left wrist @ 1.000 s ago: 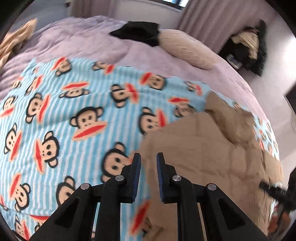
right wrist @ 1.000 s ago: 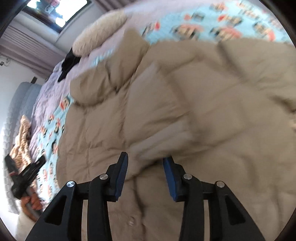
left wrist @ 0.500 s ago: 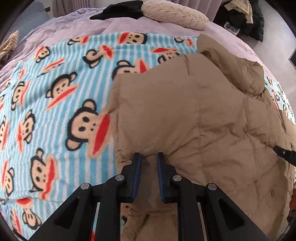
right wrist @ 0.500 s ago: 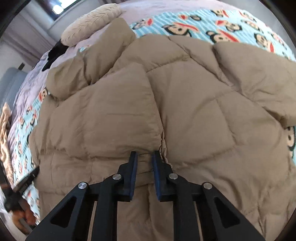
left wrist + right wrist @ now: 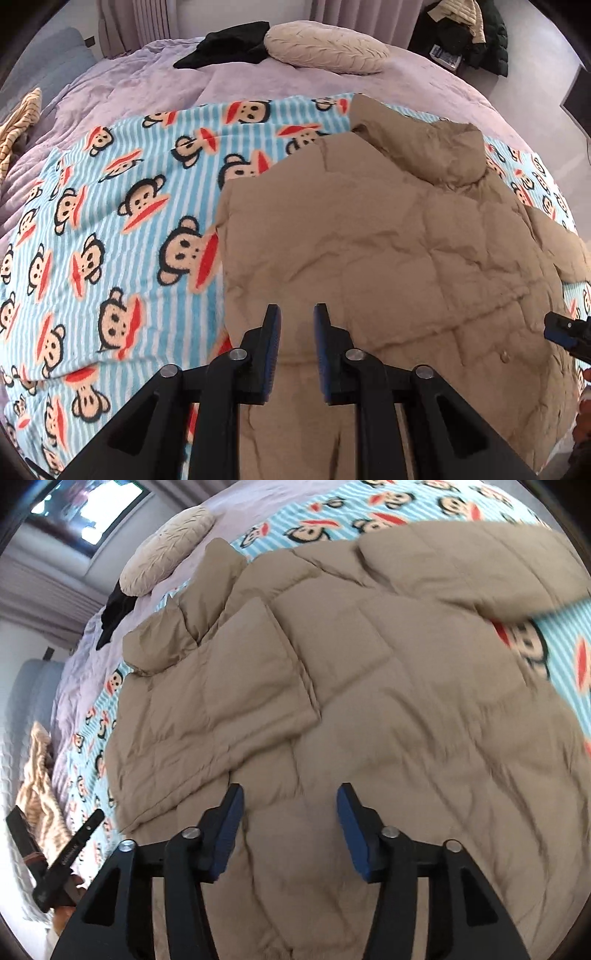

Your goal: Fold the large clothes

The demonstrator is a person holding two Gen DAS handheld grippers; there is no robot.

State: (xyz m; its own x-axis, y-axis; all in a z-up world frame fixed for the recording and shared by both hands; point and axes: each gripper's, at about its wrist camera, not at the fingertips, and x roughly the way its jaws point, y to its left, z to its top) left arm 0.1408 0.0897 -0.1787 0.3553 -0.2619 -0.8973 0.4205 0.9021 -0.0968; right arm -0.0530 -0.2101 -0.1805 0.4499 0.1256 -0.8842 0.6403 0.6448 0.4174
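since half a second ago both grippers are letting go: your left gripper [image 5: 295, 325] and right gripper [image 5: 289, 805] are opening, holding nothing, above the tan puffer jacket [image 5: 388, 251] lying on the monkey blanket [image 5: 110, 229]. before regripping, be picking a hem corner.

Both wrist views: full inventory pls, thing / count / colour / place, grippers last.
puffer jacket: 1, tan, spread flat on the monkey blanket, hood end toward the pillow
monkey blanket: 1, blue-white stripes with monkey faces, over the bedspread
bedspread: 1, lilac, covers the bed
pillow: 1, cream, far end of the bed
dark garment: 1, black, beside the pillow
knit cloth: 1, tan-striped, at the bed's left edge
clothes pile: 1, dark and cream, off the bed at far right
left gripper: black, blue pads, over the jacket's hem, jaws opening, nothing pinched
right gripper: black, blue pads, over the jacket, jaws opening, nothing pinched
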